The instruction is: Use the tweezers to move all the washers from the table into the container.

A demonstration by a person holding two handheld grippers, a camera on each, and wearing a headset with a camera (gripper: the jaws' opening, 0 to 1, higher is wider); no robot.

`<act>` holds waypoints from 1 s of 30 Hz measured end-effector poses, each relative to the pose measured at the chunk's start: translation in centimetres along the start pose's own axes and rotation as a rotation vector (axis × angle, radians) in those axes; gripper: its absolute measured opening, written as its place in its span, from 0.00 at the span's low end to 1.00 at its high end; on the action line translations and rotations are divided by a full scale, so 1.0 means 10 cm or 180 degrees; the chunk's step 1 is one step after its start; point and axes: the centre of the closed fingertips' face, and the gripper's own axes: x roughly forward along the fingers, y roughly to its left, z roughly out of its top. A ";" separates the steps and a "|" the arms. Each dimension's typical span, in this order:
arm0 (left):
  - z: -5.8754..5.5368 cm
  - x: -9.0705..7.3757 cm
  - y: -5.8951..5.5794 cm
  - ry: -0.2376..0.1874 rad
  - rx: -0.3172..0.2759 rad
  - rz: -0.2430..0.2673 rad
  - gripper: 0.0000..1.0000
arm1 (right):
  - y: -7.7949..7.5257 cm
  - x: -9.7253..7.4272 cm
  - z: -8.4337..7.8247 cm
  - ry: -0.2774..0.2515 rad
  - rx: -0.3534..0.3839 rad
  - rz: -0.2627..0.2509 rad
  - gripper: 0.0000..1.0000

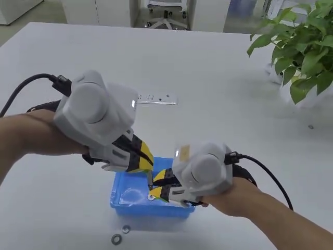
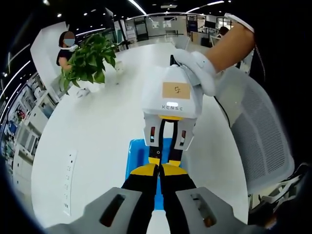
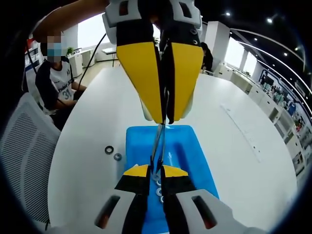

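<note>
My left tool [image 3: 165, 118] comes in from above the blue container [image 3: 195, 146], its yellow jaws pressed together on the upper end of the tweezers [image 3: 158, 141]. The tweezers run as a thin metal strip from those jaws down toward my right tool [image 3: 156, 171], which faces the left one across the container. The right tool's jaws stand close together, one on each side of the tweezers' lower end; I cannot tell whether they press on it or only flank it.

Just past the tweezers' tip, a washer in the container [image 3: 159, 184] lies on the blue floor, between my right tool's jaws, with another close behind it. Two more washers are out on the white desk [image 1: 218, 78], just beside the container's long wall: a dark ring [image 3: 109, 149] and a paler ring [image 3: 117, 157], near each other but apart.

Farther up the desk a white power strip [image 1: 156, 99] lies flat, well apart from the container. A leafy plant [image 1: 302, 52] stands at the desk's right edge.
</note>
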 end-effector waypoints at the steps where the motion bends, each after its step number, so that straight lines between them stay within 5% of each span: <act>1: 0.01 -0.01 -0.01 0.0003 0.0009 0.0007 0.06 | 0.01 -0.01 0.01 -0.0005 -0.0010 -0.0005 0.10; 16: 0.05 -0.22 -0.20 0.0046 0.0059 0.0105 0.06 | 0.18 -0.05 0.21 -0.0041 -0.0145 -0.0028 0.10; 30: -0.08 -0.30 -0.48 0.0093 -0.0024 0.0165 0.06 | 0.46 0.06 0.28 -0.0067 -0.0207 0.0070 0.10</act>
